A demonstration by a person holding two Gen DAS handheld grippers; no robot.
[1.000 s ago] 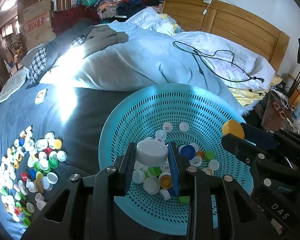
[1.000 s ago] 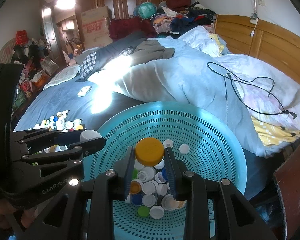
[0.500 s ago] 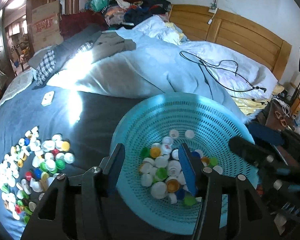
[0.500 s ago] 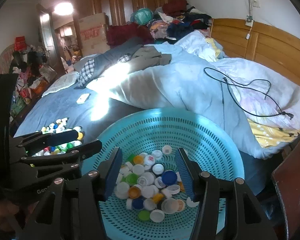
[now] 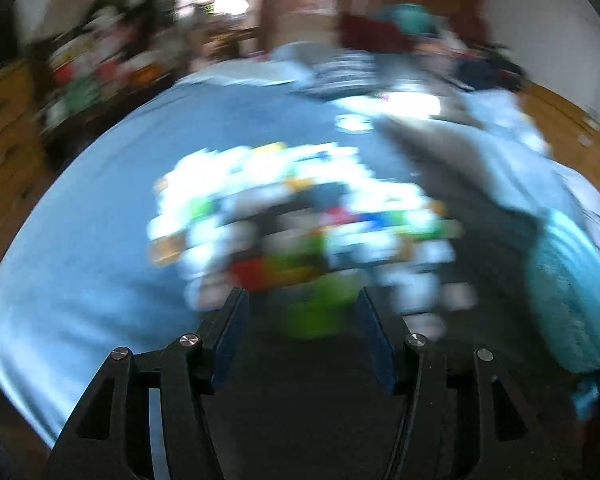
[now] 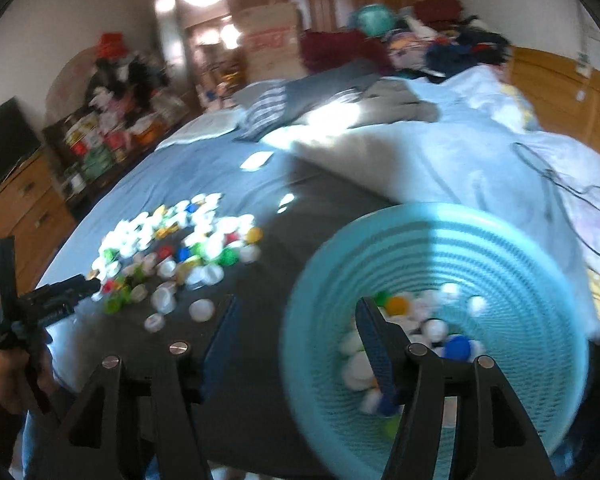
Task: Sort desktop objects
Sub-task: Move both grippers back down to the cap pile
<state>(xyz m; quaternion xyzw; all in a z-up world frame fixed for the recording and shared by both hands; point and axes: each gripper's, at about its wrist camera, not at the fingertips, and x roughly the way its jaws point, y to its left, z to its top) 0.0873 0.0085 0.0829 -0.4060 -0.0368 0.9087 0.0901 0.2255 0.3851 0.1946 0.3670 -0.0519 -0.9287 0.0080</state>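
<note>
Beside the teal basket point(image 6: 432, 240), bottle caps point(image 6: 180, 248) litter the bedsheet point(image 6: 188, 176); both claws gape empty, the right claw point(image 6: 296, 312) widening

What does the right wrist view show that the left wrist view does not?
Only the right wrist view shows caps inside the basket, the person's hand holding the left gripper, and a cable on the quilt. Only the left wrist view, heavily blurred, looks straight onto the cap pile. Both show the pile, the basket and the bed.
</note>
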